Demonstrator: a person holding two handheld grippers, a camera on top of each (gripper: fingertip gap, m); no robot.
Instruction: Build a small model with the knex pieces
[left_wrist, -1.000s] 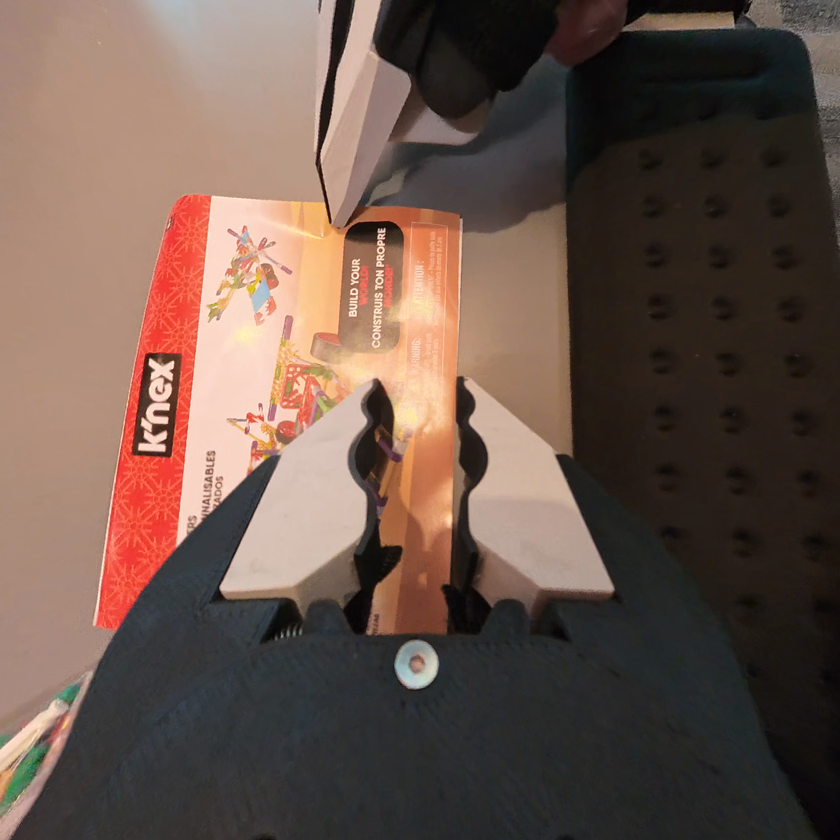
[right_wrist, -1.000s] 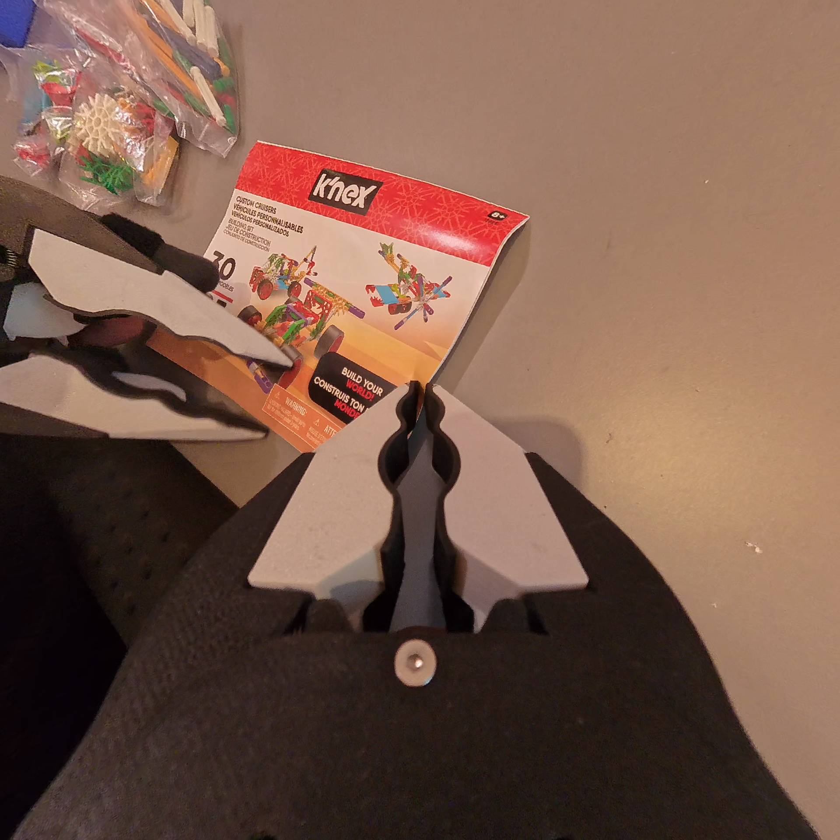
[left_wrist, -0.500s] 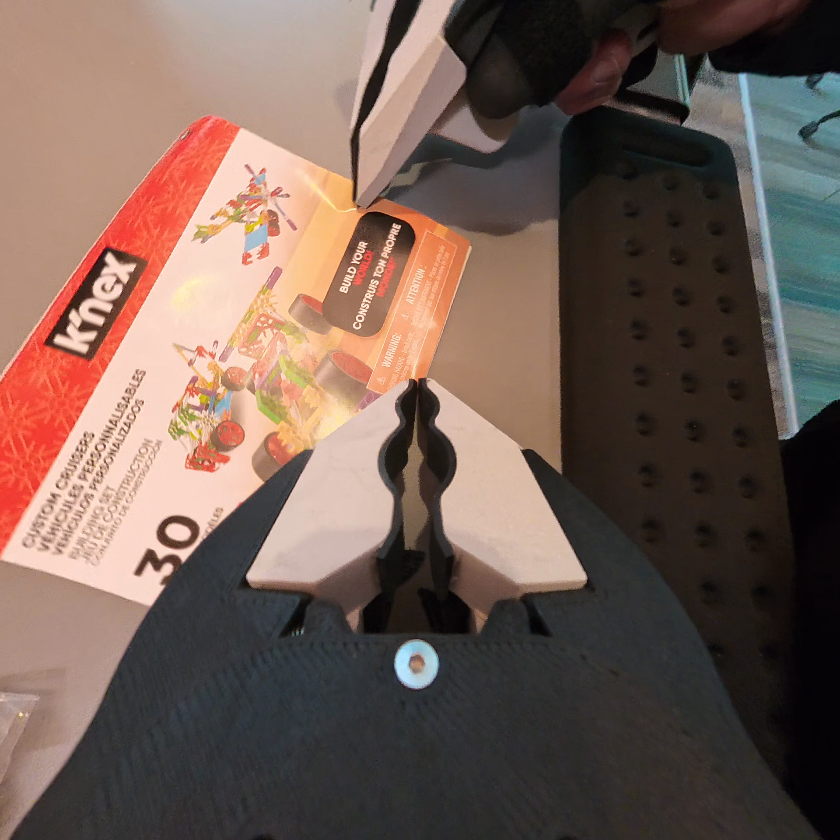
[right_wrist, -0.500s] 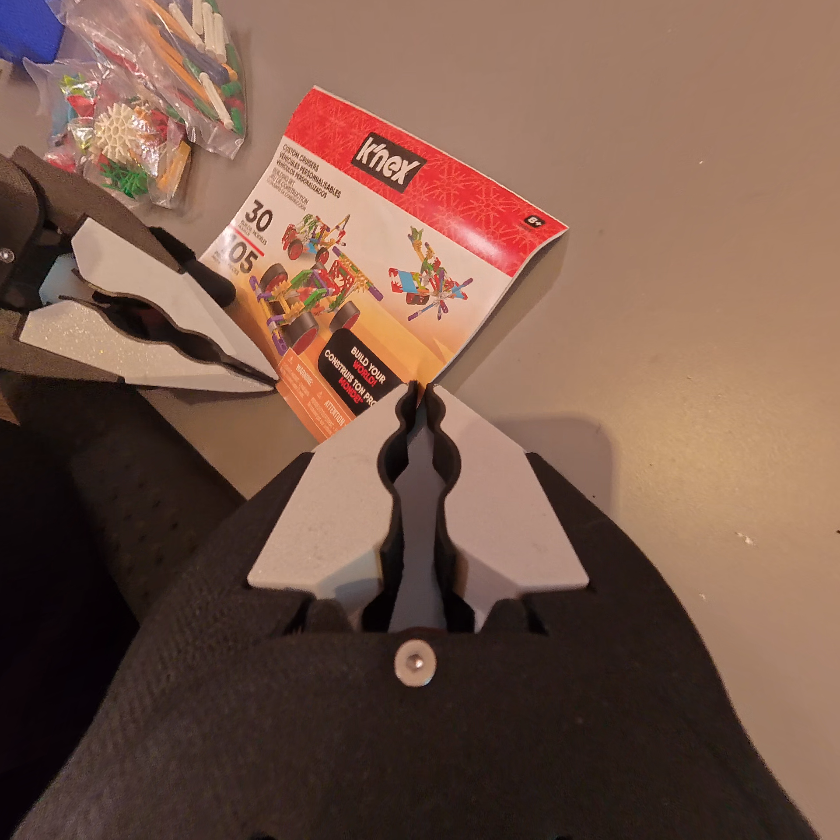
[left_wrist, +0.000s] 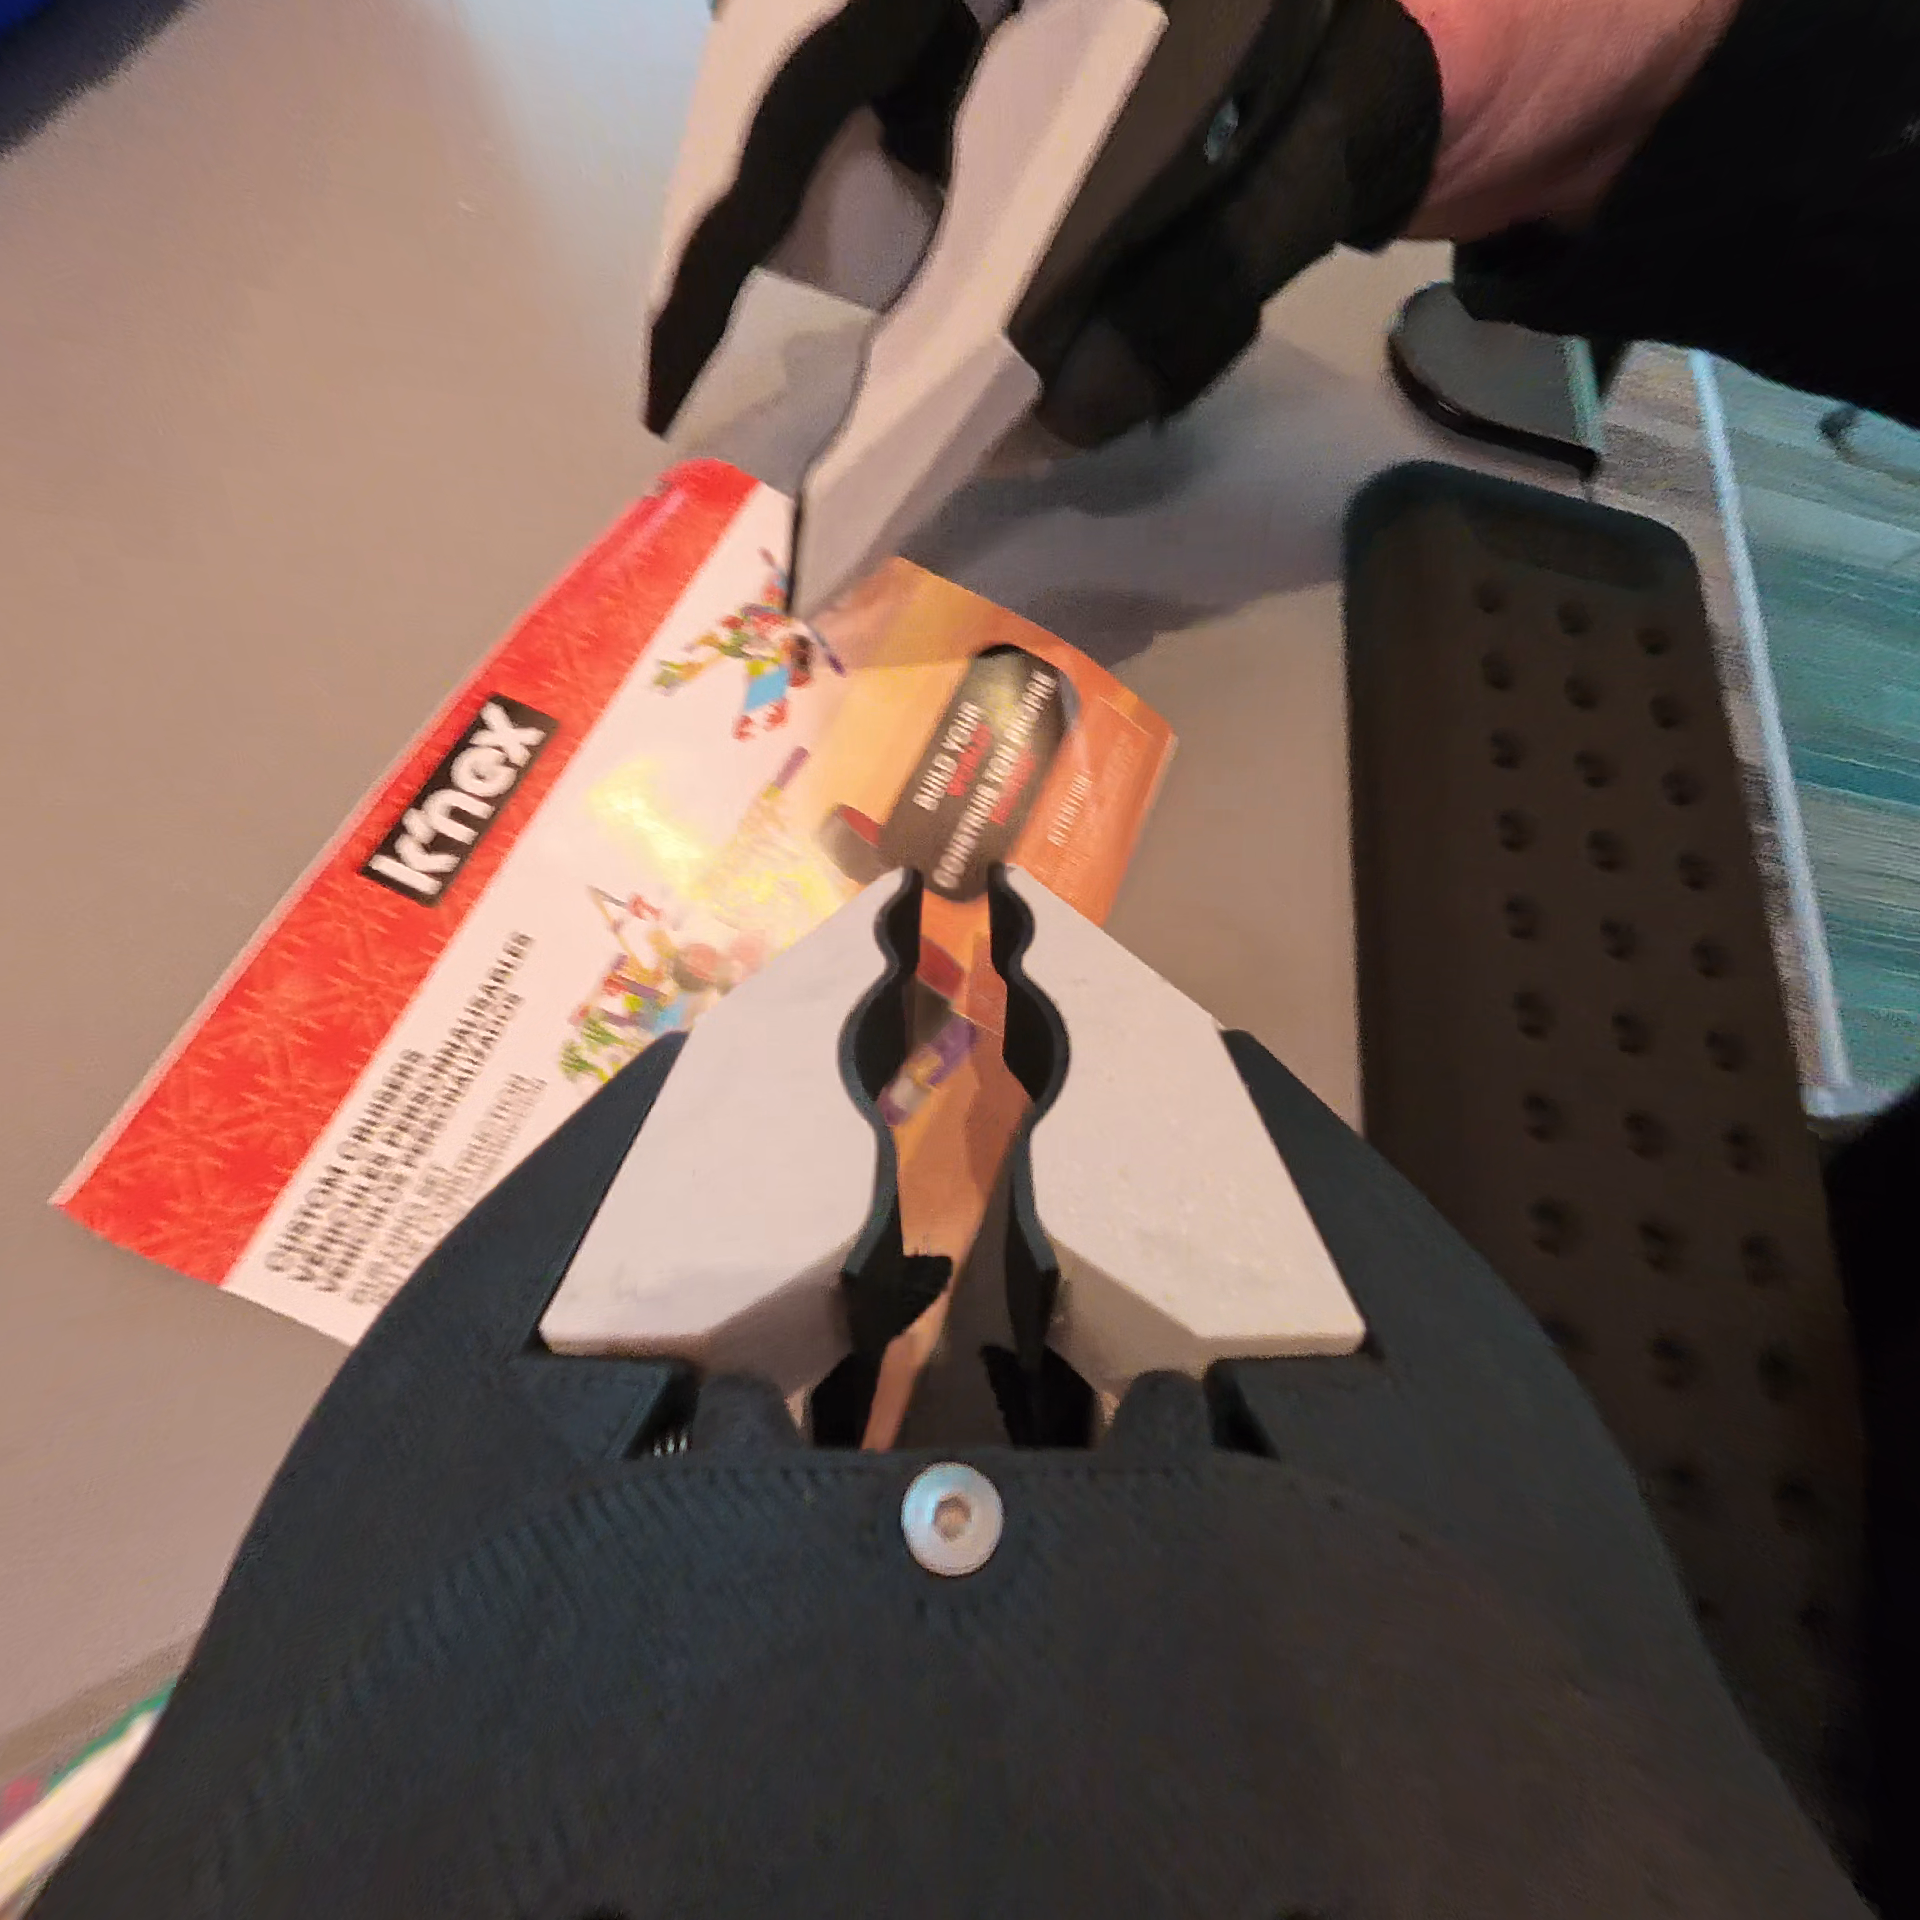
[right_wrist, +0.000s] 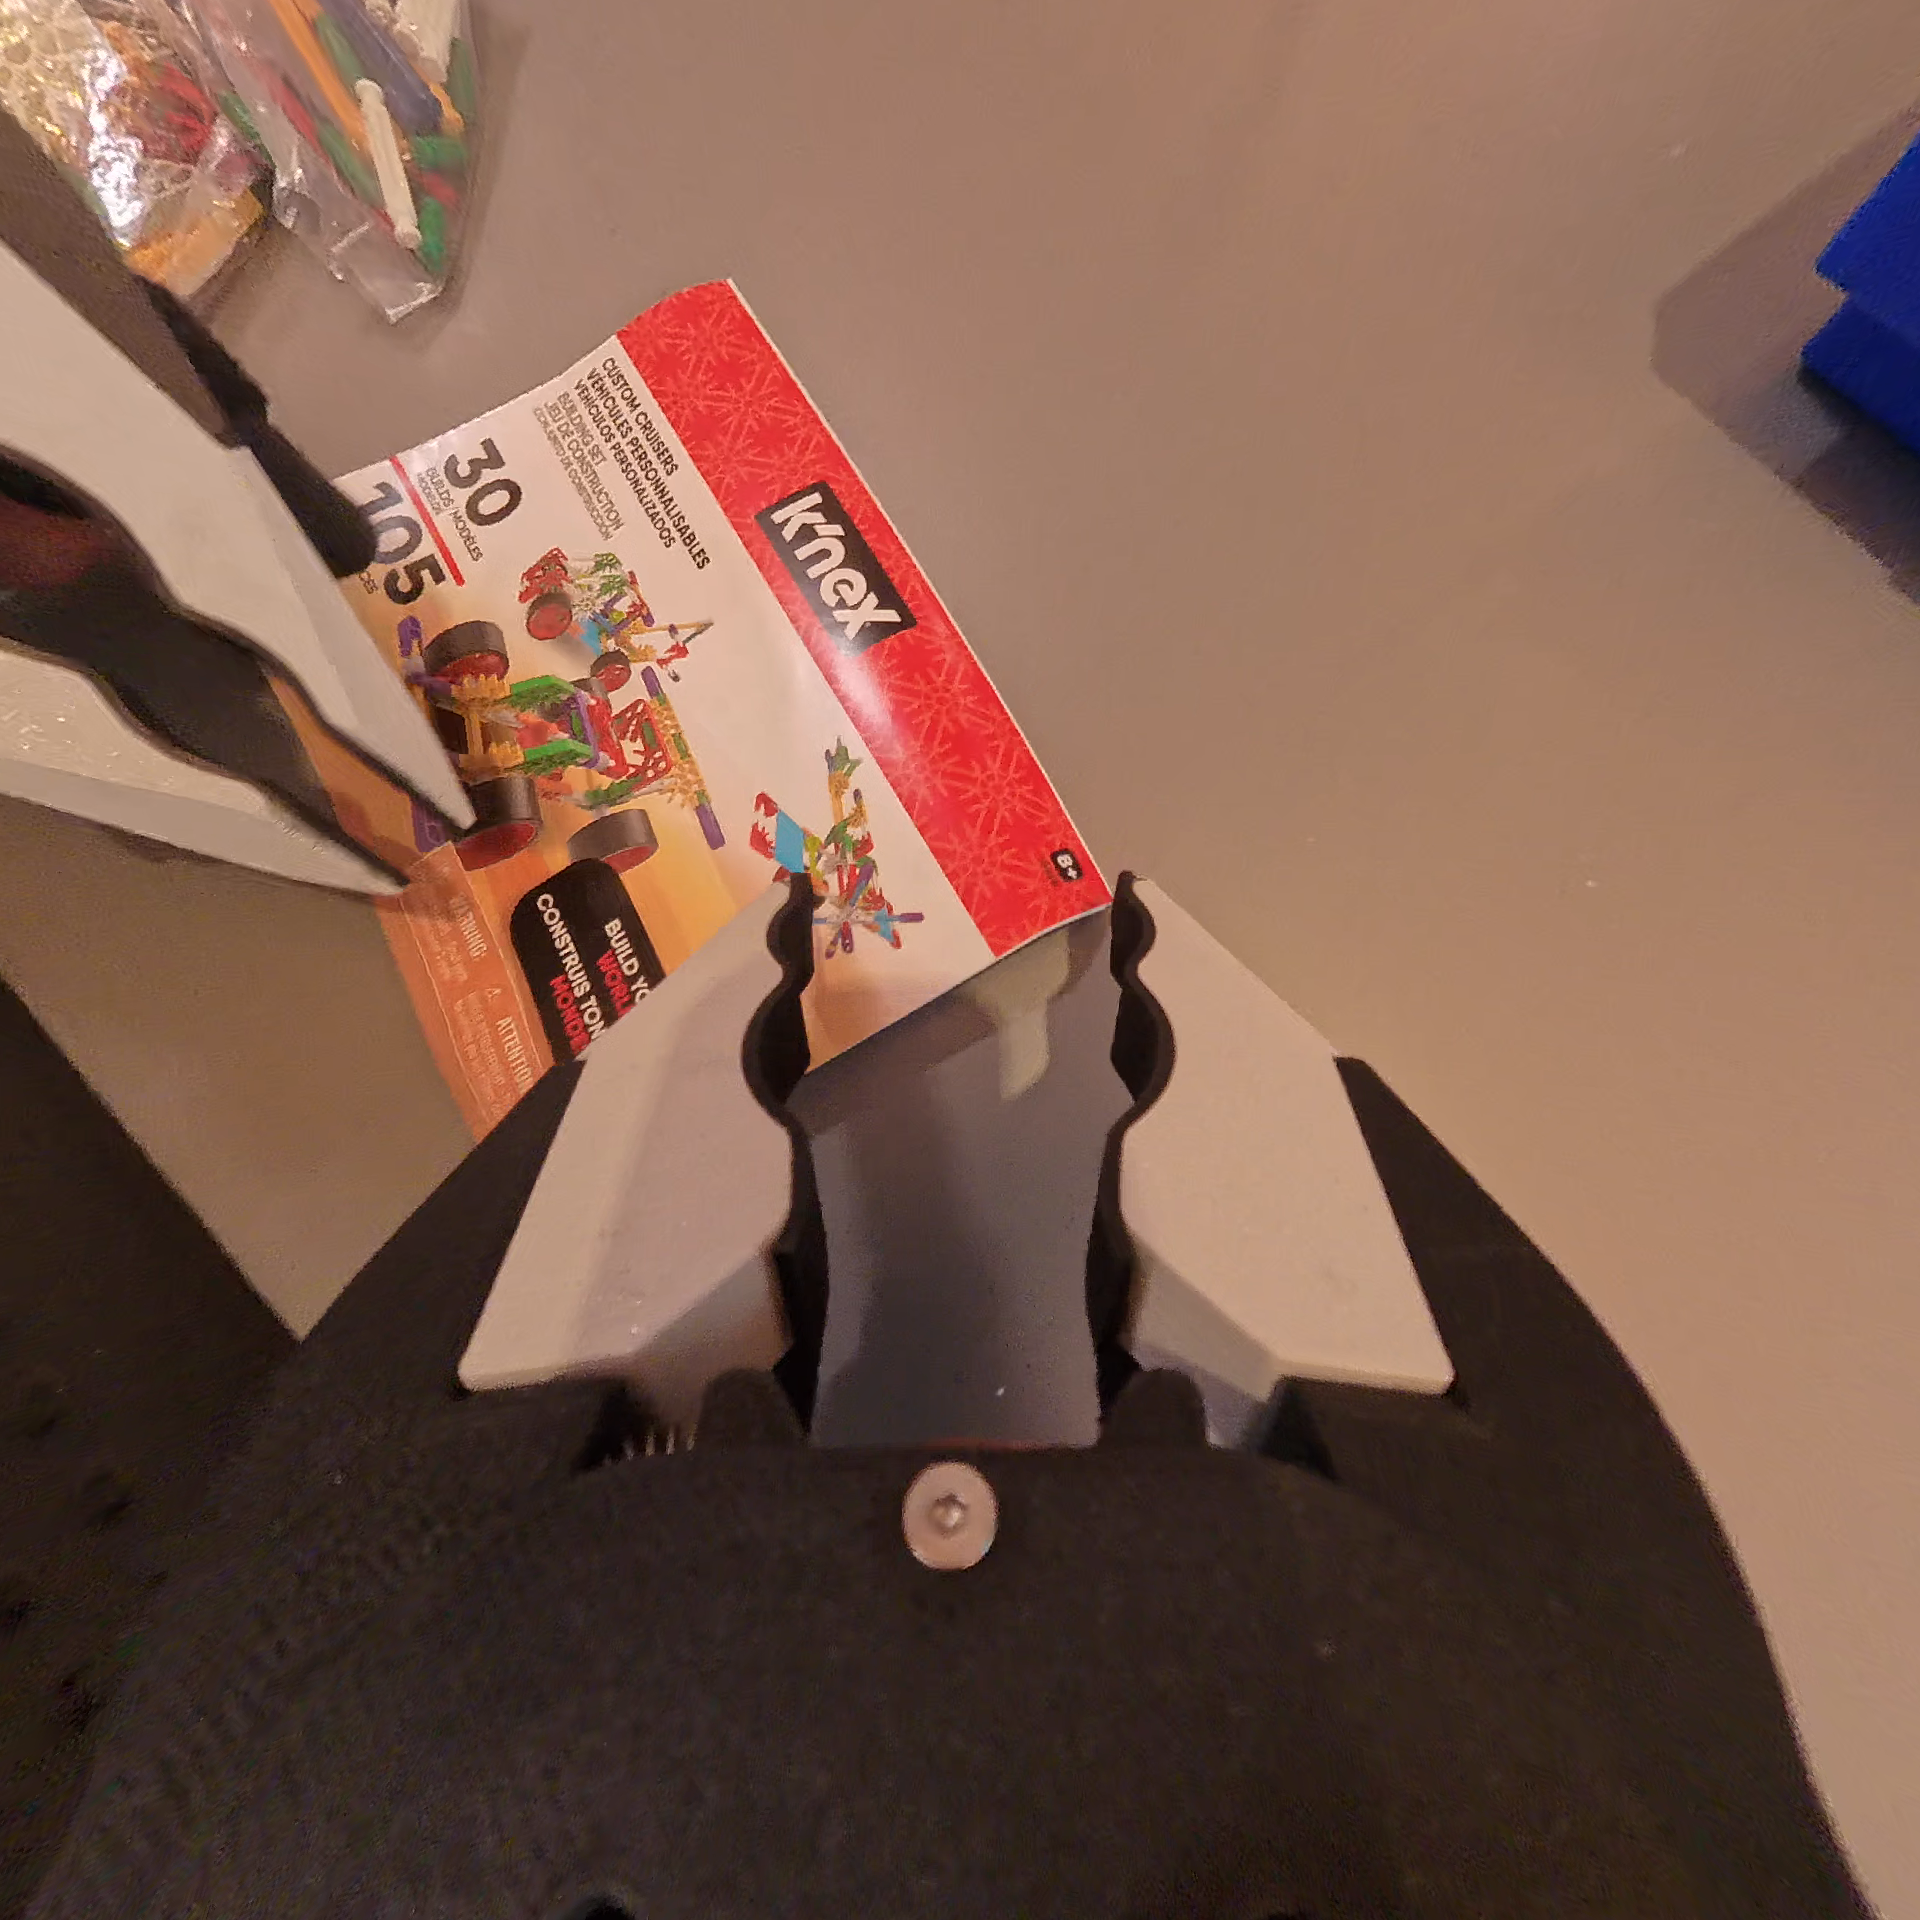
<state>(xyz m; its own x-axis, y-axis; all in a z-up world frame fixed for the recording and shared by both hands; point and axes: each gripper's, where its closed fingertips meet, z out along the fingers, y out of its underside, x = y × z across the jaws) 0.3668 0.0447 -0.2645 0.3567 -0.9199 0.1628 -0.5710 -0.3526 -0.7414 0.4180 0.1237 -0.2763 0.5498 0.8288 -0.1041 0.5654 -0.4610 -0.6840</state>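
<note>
booklet: red-and-white instruction booklet (right_wrist: 727, 665) flat on tan table (right_wrist: 1351, 520), the landmark here
left gripper (left_wrist: 951, 883): jaws slightly apart, hovering over booklet's orange corner; contact unclear, nothing clamped
right gripper (right_wrist: 961, 894): jaws wide apart, straddling booklet's near edge, likely lined up to pinch it
parts bags (right_wrist: 343, 125): beyond booklet
black perforated mat (left_wrist: 1579, 935): right of booklet
blue block (right_wrist: 1870, 322): well apart from booklet

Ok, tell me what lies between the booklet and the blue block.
Only bare table separates booklet and blue block; the right wrist view shows it.
</note>
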